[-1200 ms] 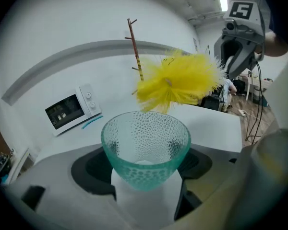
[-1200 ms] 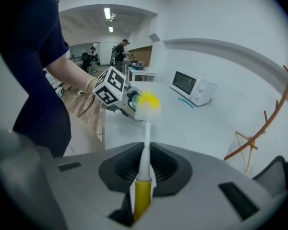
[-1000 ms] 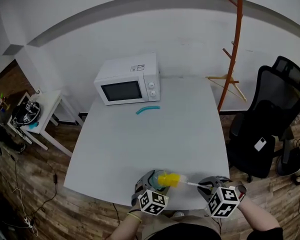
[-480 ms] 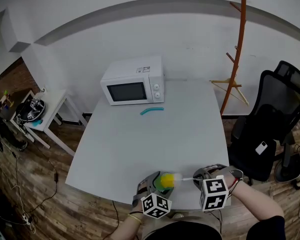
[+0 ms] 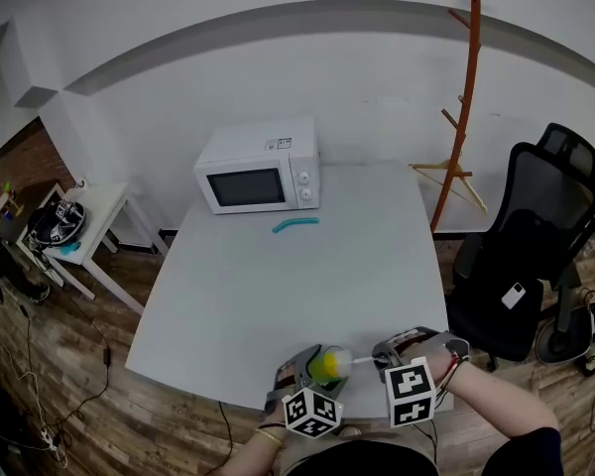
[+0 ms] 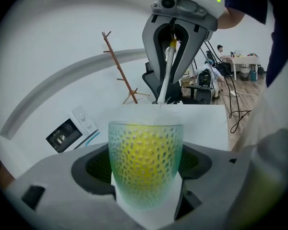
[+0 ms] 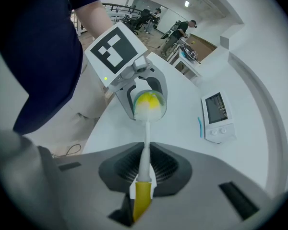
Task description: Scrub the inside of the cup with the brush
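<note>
Far left of the head view: small side table [image 5: 91, 204] with clutter, not part of the task. Upper centre of the counter [image 5: 278, 286]: white microwave [image 5: 258, 178], and a teal strip [image 5: 295, 224] lying just in front of it, well apart from the work.

Bottom centre, at the near counter edge: left gripper [image 5: 317, 372], fingers [image 6: 62, 188] clenched on the cup [image 6: 145, 163]. The cup is dimpled greenish glass, tipped so that its mouth faces right, toward the other gripper. It looks held up off the counter, though I can't be sure.

Brush [image 7: 145, 145]: thin white shaft with a yellow grip end. Its yellow-and-white bristle head sits inside the cup, and the yellow shows through the glass wall in the left gripper view. How deep it reaches is unclear.

Right of that: right gripper [image 5: 385, 357], fingers [image 7: 182, 169] clamped on the brush shaft near the yellow grip, aimed straight at the cup mouth.

Far right: orange coat rack [image 5: 463, 97] and black office chair [image 5: 535, 236], both off the counter.

Progress, as a judgement: pick-ups are done, the brush is inserted, and this is mid-scrub. Left to do is working the head around the wall and base, pulling it out and setting both things down. No water or foam is visible, so there is no way to judge cleanliness.
</note>
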`<state>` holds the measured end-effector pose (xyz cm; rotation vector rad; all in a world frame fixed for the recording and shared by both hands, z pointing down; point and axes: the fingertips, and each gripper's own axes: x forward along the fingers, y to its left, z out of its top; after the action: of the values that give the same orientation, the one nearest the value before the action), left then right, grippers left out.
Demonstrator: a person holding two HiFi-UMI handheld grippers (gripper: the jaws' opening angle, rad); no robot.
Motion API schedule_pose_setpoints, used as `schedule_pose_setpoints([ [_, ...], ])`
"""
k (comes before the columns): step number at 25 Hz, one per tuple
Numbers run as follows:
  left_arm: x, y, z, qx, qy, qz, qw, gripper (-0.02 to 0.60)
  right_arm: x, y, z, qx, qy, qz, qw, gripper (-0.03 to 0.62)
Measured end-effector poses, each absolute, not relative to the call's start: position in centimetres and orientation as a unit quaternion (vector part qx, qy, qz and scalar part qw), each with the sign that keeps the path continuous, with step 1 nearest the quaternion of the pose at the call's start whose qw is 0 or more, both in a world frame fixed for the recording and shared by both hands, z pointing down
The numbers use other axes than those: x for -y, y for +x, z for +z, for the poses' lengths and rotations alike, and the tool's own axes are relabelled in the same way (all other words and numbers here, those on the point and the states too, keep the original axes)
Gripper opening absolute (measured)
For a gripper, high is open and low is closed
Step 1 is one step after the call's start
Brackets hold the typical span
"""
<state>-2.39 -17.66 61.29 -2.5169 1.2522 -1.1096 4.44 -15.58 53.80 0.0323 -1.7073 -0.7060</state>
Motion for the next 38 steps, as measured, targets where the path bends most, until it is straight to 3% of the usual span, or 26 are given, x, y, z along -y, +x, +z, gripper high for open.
schedule_pose_setpoints([
  [6,17.7,-1.9,61.2,-0.41,-0.839,-0.356,0.042,0.385,16.4,4.5,53.3,0.663,0.006,-0.456,0.593,0.048],
  [11,17.8,-1.9,61.3,-0.409,-0.84,-0.355,0.039,0.385,16.0,1.9,51.4,0.655,0.025,-0.556,0.511,0.048],
  [19,18.1,-1.6,61.5,-0.401,-0.842,-0.359,0.036,0.385,16.7,2.1,50.5,0.501,-0.022,-0.722,0.476,0.048],
  [29,17.7,-1.2,61.4,-0.399,-0.842,-0.361,0.04,0.385,16.5,2.5,51.1,0.556,-0.018,-0.66,0.505,0.048],
  [38,17.2,-0.8,61.5,-0.401,-0.842,-0.358,0.053,0.385,16.2,5.2,53.6,0.668,-0.01,-0.422,0.613,0.048],
])
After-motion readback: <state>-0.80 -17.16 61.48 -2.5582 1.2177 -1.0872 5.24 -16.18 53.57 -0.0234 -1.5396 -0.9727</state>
